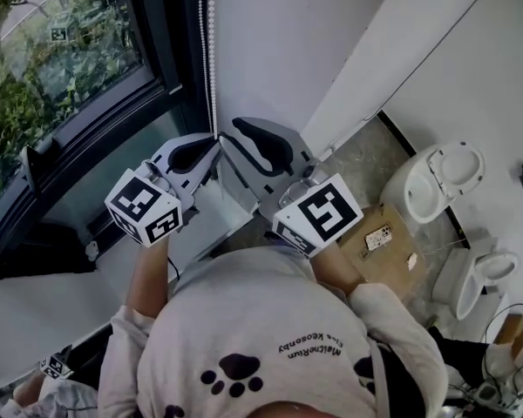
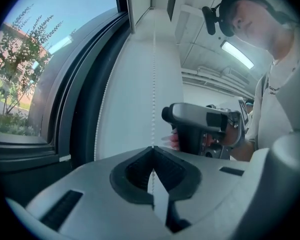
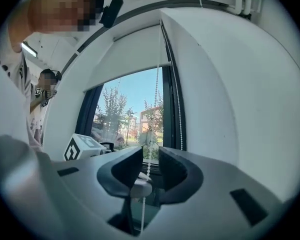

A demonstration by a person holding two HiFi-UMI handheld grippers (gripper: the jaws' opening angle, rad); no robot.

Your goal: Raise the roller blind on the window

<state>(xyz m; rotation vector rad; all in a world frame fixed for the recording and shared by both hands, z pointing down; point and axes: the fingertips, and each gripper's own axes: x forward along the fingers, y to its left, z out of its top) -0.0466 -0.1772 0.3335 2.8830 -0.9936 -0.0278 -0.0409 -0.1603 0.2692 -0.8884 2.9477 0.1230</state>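
Left hand-held gripper (image 2: 153,151) is clenched tight on the bead chain (image 2: 153,84). Its own view shows the jaws closed to a point with the beads pinched between them and the strand running straight up from the grip. That looks like the anchoring hand: a taut chain would keep the blind from slipping back.

Right hand-held gripper (image 3: 150,166) is released. The jaws stand apart and the same chain (image 3: 156,99) threads through the gap with neither pad pressing on it. In the head view the two sit just beside each other at the chain (image 1: 211,59), left (image 1: 211,142) and right (image 1: 244,151), close to the side frame of the window (image 1: 61,68). This reads as a hand-over-hand pull, with the open hand lined up on the strand to take a fresh bite.

Now the roller blind (image 3: 125,59) — its white fabric covers the upper part of the window (image 3: 135,114), hem high, trees and sky showing below. So it is partly raised, with more to go by my reckoning. A second run of chain hangs close against the frame — the right jaws must close on the working strand, not that one.
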